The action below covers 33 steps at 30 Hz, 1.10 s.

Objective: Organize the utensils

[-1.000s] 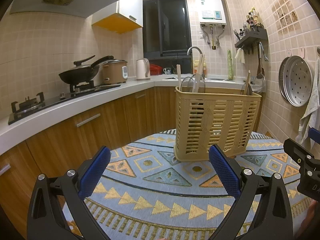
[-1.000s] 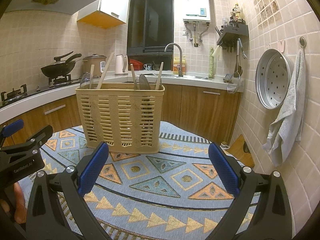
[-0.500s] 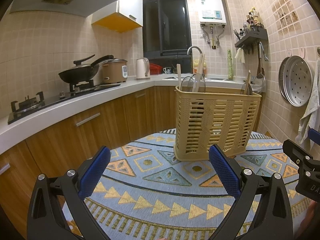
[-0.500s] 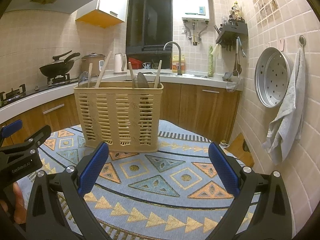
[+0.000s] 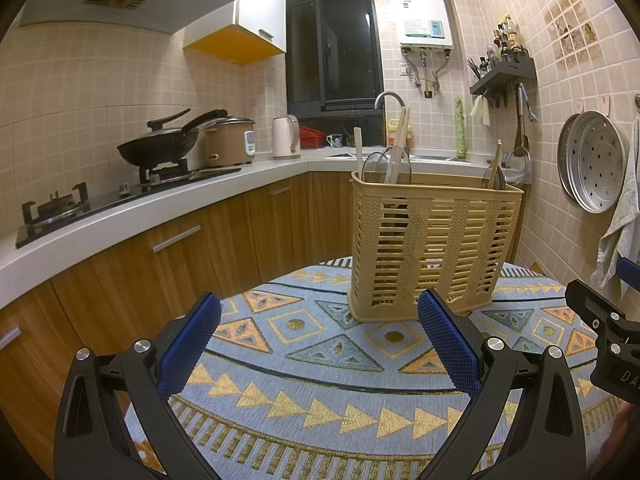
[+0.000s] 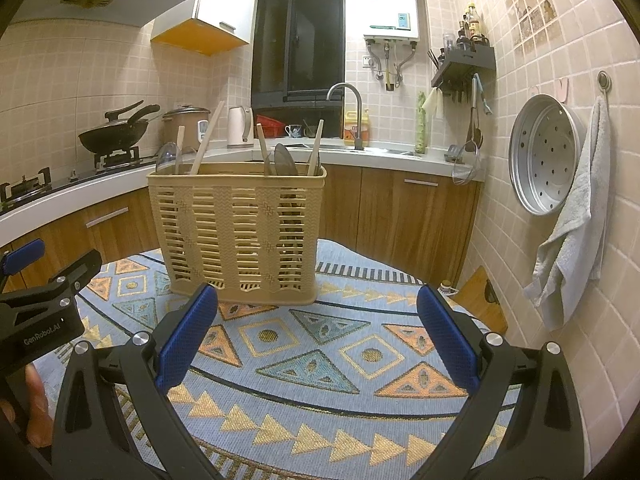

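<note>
On the patterned cloth (image 5: pixel 320 376) over the counter stands a tan slatted basket (image 5: pixel 432 248), upright, holding the utensils (image 6: pixel 280 156): wooden handles, clear spoons, a grey spatula head, sorted loosely at both ends.

Left tool (image 5: pixel 320 344): fingers spread wide, nothing between them, hovering short of the basket. Right tool (image 6: pixel 318 332): same, wide apart, empty, basket ahead and slightly left.

Risk (judgement): basket is tall and looks light; a sideways nudge from either tool while reaching for a handle could tip or slide it on the cloth. Leaning handles cross each other, so pulling one may drag a neighbour out.

View differences: the right wrist view shows the grey spatula head and the near-side utensil cluster clearly; the left wrist view shows the basket's other long face, with a lone wooden handle (image 5: pixel 496 164) at its right end. Each view catches the other tool at its edge.
</note>
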Tool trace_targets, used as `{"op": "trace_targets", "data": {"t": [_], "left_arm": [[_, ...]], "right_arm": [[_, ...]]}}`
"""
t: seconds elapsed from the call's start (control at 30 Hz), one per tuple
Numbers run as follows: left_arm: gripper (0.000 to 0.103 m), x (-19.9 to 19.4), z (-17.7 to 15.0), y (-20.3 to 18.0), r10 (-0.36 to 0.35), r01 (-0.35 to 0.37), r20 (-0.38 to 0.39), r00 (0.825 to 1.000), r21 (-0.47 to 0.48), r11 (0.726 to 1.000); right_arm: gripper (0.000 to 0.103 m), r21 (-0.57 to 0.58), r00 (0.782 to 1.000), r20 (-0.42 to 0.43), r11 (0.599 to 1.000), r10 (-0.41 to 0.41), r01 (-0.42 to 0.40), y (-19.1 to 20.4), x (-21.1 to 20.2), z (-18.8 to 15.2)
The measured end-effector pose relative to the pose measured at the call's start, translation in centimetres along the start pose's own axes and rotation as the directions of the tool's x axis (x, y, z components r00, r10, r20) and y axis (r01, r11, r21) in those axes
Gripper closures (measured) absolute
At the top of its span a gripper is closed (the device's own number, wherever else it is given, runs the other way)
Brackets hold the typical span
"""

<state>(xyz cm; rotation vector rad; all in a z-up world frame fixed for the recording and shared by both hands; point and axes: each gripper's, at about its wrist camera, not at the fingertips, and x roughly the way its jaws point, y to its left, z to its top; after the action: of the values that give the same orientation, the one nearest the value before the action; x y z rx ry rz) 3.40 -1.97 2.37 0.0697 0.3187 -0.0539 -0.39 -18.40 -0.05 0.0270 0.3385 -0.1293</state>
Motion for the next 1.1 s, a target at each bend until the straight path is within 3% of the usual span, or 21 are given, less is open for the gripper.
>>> {"op": "trace_targets", "data": {"t": [1.1], "left_arm": [[0.007,0.06,-0.17,-0.01,0.001,0.0,-0.011,1.0,0.005,1.0]], "right_arm": [[0.008,0.028,1.0,-0.013,1.0,-0.004,0.004,-0.63,0.11,0.18]]}}
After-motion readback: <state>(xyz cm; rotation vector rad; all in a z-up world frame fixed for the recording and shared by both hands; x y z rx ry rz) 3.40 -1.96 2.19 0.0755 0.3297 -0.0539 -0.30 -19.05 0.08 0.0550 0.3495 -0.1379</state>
